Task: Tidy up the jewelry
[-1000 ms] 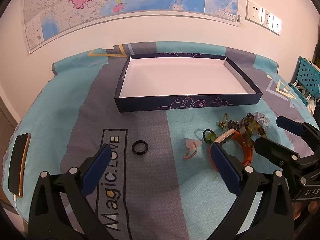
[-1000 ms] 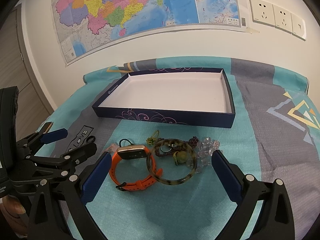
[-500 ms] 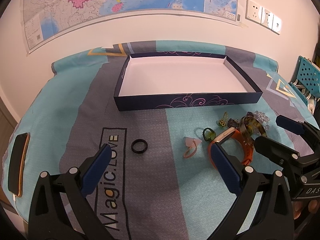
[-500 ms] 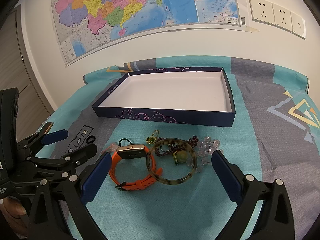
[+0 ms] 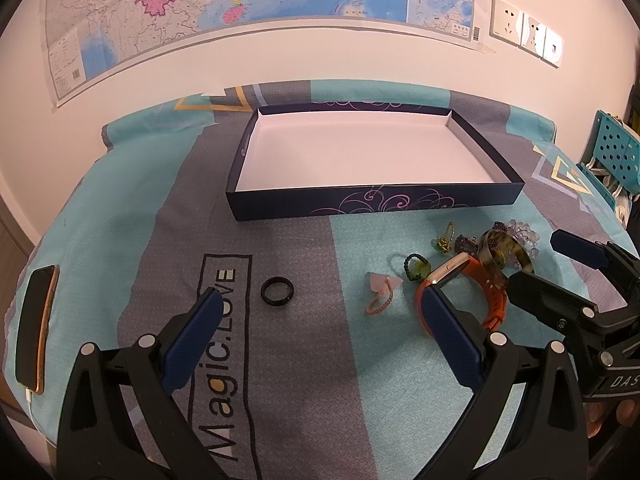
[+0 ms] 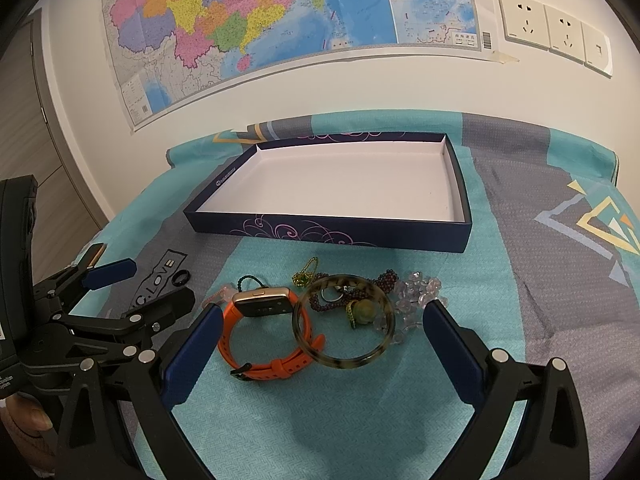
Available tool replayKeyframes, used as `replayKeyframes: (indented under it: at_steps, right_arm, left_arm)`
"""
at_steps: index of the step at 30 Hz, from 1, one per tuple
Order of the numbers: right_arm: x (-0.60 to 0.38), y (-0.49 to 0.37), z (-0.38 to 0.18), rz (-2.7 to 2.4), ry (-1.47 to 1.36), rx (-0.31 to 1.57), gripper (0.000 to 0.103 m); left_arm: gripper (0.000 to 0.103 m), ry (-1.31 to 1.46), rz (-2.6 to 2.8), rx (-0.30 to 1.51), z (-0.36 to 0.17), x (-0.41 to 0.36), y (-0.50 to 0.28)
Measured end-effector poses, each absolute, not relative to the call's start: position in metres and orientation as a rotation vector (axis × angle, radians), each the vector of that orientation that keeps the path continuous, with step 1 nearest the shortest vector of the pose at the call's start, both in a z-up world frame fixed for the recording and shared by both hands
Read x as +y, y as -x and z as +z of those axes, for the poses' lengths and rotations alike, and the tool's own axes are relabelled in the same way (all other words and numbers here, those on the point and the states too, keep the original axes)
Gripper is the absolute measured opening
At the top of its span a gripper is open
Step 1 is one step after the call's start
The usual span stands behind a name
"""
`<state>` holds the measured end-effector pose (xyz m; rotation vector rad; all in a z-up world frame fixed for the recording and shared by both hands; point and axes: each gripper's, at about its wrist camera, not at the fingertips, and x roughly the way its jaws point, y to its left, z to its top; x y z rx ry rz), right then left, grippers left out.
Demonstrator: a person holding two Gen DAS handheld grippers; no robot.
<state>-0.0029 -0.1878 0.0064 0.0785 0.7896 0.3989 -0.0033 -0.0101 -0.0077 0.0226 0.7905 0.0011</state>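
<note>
An empty dark blue box [image 5: 372,204] [image 6: 320,232] with a white inside stands at the back of the table. In front of it lie an orange watch [image 6: 264,336] [image 5: 464,280], a tortoiseshell bangle [image 6: 344,320] [image 5: 506,254], clear beads [image 6: 416,292], dark red beads [image 6: 384,278], a gold charm [image 6: 306,272], a pink hair tie [image 5: 382,292] and a black ring [image 5: 277,291] [image 6: 182,278]. My left gripper [image 5: 320,310] is open just before the ring. My right gripper [image 6: 320,320] is open, with the watch and bangle between its fingers.
A phone [image 5: 34,320] lies at the table's left edge. A teal and grey cloth [image 5: 120,208] covers the table. A wall with a map [image 6: 280,20] and sockets [image 6: 556,28] rises behind. A teal crate [image 5: 612,152] stands at the right.
Both grippers have drifted slightly; the jewelry and box sit a touch higher in view. Nothing has been taken hold of.
</note>
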Motion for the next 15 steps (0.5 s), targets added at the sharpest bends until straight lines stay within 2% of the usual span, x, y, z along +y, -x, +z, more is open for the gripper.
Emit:
replayKeyframes:
  at_steps: [15]
  right_arm:
    - [-0.1879, 0.0028, 0.0053, 0.401, -0.079, 0.791, 0.097]
  left_arm:
    - [0.097, -0.025, 0.001, 0.793, -0.0082, -0.0112, 0.0024]
